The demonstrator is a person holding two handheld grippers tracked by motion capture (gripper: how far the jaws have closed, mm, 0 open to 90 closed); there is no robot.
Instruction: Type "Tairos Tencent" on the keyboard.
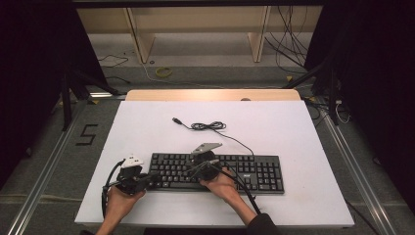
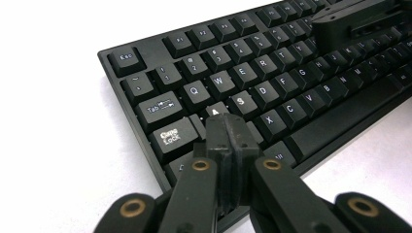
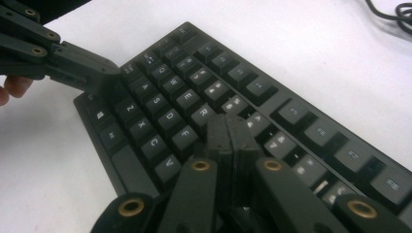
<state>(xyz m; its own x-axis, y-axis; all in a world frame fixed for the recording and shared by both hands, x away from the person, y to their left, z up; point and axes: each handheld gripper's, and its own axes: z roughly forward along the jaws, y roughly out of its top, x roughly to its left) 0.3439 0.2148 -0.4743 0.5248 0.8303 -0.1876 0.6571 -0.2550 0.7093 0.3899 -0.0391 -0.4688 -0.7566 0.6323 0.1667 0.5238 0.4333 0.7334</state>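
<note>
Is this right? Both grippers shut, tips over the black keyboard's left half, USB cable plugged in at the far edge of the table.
Not quite. The high view shows the USB cable lying loose on the white table, its plug free. The rest holds: left gripper and right gripper are shut, tips over the left half of the keyboard.

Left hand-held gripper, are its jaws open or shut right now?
Shut. The left hand-held gripper has both black jaws pressed together with nothing between them, over the keyboard near the A key.
</note>
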